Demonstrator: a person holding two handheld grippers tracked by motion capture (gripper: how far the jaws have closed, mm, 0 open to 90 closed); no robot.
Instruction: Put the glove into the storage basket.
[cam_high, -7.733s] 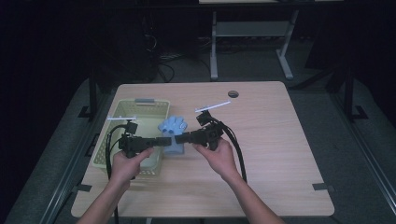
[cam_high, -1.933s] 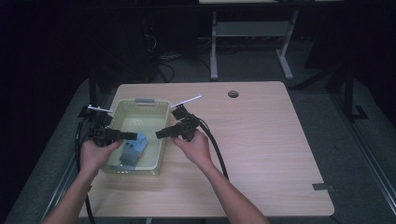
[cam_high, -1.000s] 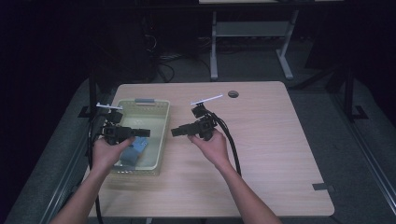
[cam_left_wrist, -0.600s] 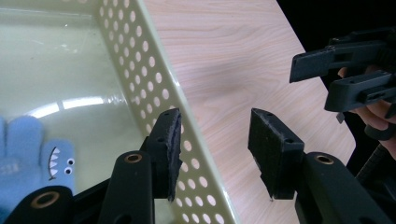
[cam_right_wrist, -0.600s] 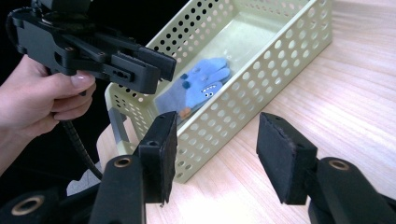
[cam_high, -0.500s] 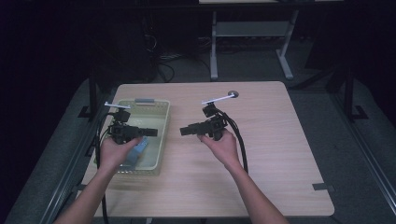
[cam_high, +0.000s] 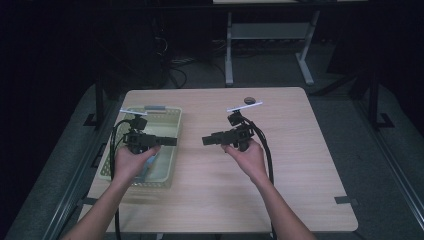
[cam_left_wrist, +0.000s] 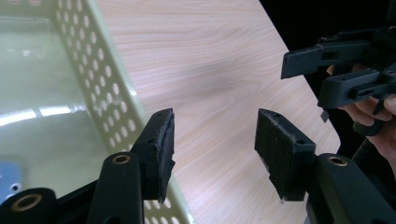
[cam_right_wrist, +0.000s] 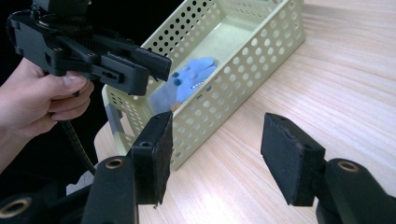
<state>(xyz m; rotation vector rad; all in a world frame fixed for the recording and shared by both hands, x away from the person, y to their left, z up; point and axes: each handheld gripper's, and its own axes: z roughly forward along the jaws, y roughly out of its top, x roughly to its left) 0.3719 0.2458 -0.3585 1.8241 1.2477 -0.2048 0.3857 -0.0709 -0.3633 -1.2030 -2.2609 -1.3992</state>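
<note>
A pale green perforated basket (cam_high: 168, 125) stands on the left part of the wooden table (cam_high: 300, 165). Inside it lies a blue cloth item (cam_right_wrist: 189, 81), a corner of which shows in the left gripper view (cam_left_wrist: 7, 175). My left gripper (cam_high: 172, 141) hovers over the basket's right wall, open and empty, its jaws (cam_left_wrist: 212, 149) straddling the rim. My right gripper (cam_high: 206, 140) is held above the bare table just right of the basket, open with nothing between its pads (cam_right_wrist: 215, 154). The two grippers point at each other a short gap apart.
A small dark round hole (cam_high: 249, 100) sits near the table's far edge. Metal frame legs (cam_high: 230, 45) and cables lie on the dark floor beyond. Bare tabletop stretches to the right and front of the hands.
The blue cloth went from between both grippers into the basket and was let go. Both grippers have since lifted and drawn rightward, the right one away from the basket.
</note>
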